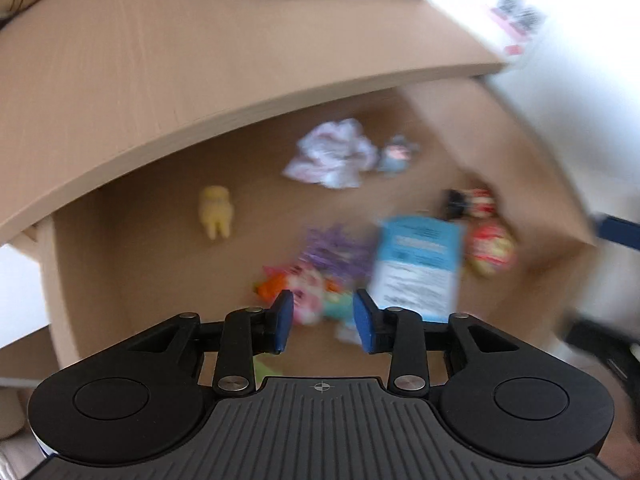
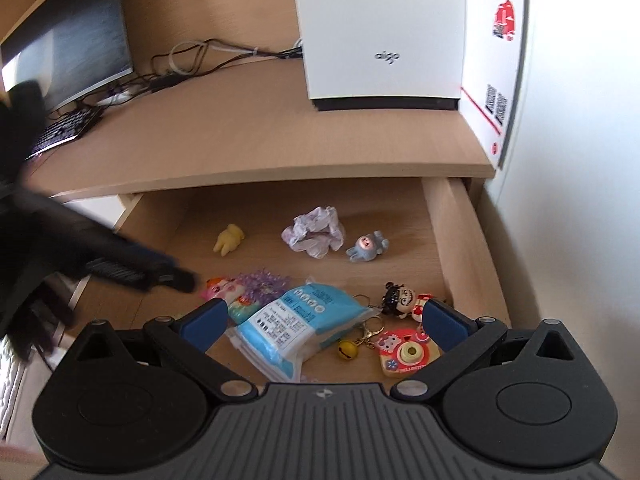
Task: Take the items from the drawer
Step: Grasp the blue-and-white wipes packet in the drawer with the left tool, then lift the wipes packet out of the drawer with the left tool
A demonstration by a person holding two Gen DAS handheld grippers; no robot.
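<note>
Several small items lie in the open drawer (image 1: 120, 248) at mid-frame in the blurred left wrist view; the left gripper (image 1: 322, 322), jaws narrowly apart and empty, hovers above a pink toy (image 1: 308, 284). In the right wrist view, the right gripper (image 2: 324, 326), jaws wide apart, hangs over a blue packet (image 2: 296, 320) at lower centre. Nothing looks removed yet.

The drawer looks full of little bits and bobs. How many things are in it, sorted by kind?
Small toy figures: 3, the yellow figure, the grey-blue figure, the black-haired doll
Keychain charms: 1, the camera charm
Packets: 2, the blue tissue pack, the pink cartoon packet
Crumpled paper: 1
Purple beaded item: 1
Total: 8
</note>
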